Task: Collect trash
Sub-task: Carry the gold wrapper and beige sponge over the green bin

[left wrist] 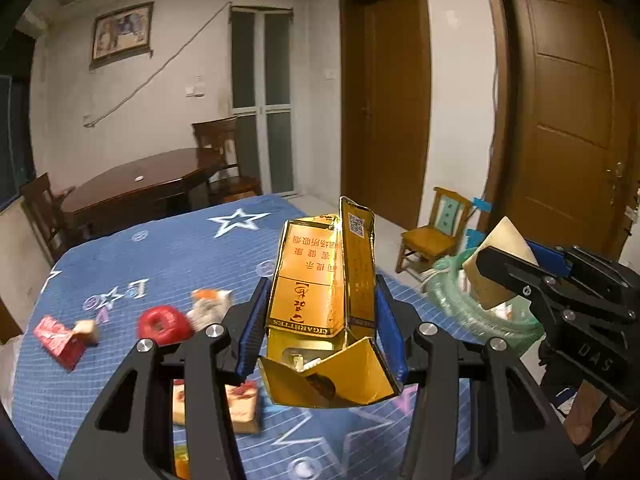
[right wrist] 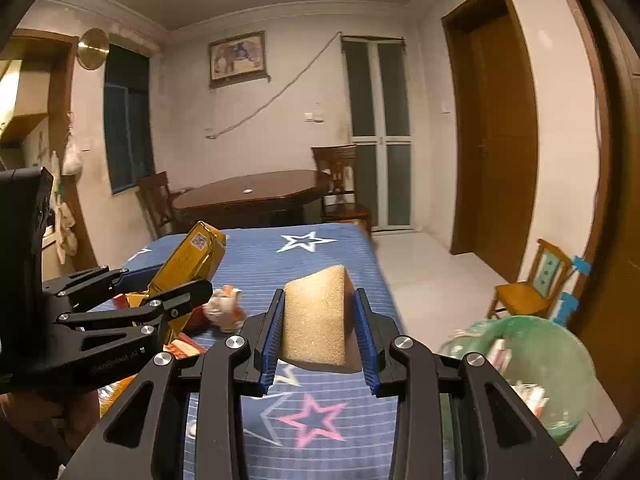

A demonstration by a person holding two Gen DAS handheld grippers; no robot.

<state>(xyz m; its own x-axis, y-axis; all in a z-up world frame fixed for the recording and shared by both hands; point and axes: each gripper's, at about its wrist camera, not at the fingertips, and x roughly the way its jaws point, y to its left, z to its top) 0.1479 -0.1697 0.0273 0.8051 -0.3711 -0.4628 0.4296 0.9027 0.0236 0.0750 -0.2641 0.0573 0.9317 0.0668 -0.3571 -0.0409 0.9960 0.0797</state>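
Both grippers loaded: left gripper (left wrist: 322,320) clamps the gold cardboard cigarette carton (left wrist: 320,280), right gripper (right wrist: 319,332) the tan foam wedge (right wrist: 316,320), green plastic bin (right wrist: 560,360) right, red wrappers (left wrist: 60,338) left behind on the bed.

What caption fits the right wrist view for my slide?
Right gripper holds a sponge wedge over the blue star cloth, green trash bin to its right.

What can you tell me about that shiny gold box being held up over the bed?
The gold carton is a glossy foil-covered cardboard cigarette box with red Chinese print, the word CIGARETTES and a QR code. It is empty-looking, dented and torn open, its near flaps splayed. It stands roughly upright in the air above the blue star bedspread, pinched between the blue pads of the left gripper. Only those pads seem to touch it.
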